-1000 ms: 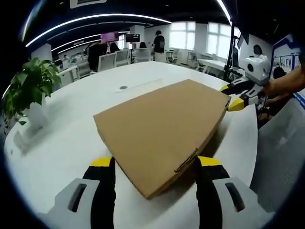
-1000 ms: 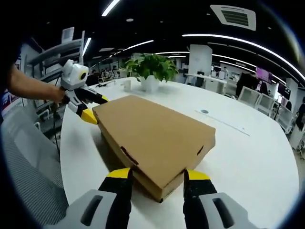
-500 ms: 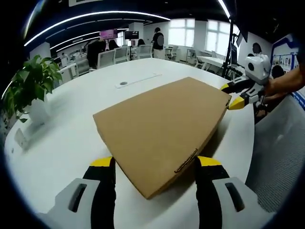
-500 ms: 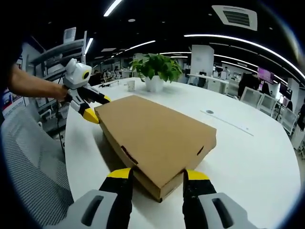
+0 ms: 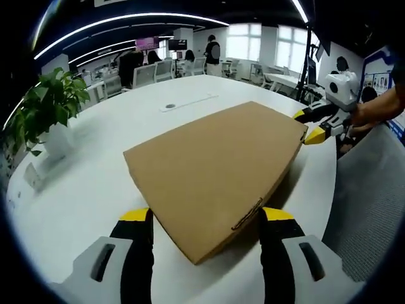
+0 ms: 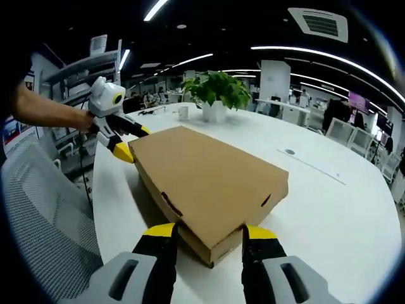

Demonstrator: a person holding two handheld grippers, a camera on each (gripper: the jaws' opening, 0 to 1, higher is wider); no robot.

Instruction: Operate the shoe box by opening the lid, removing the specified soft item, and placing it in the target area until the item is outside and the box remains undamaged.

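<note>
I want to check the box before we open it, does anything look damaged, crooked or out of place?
Nothing stands out. The cardboard shoe box lies flat on the white table with its lid shut and no visible dents or tears. The left gripper and right gripper each straddle a corner.

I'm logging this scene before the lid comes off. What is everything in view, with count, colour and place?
Flat brown cardboard shoe box: one, lid closed, lying on the table, a corner between each gripper's jaws.
Round white table: one, under the box.
Green potted plant in a white pot: one, on the table beyond the box.
White cup: one, beside the plant.
Grey mesh chair: one, at the table's edge.
Office chairs and people: several, far background.
Left gripper: black with yellow tips, open around a box corner.
Right gripper: same colours, open around the opposite corner.
Person's forearm: holding the left gripper.
</note>
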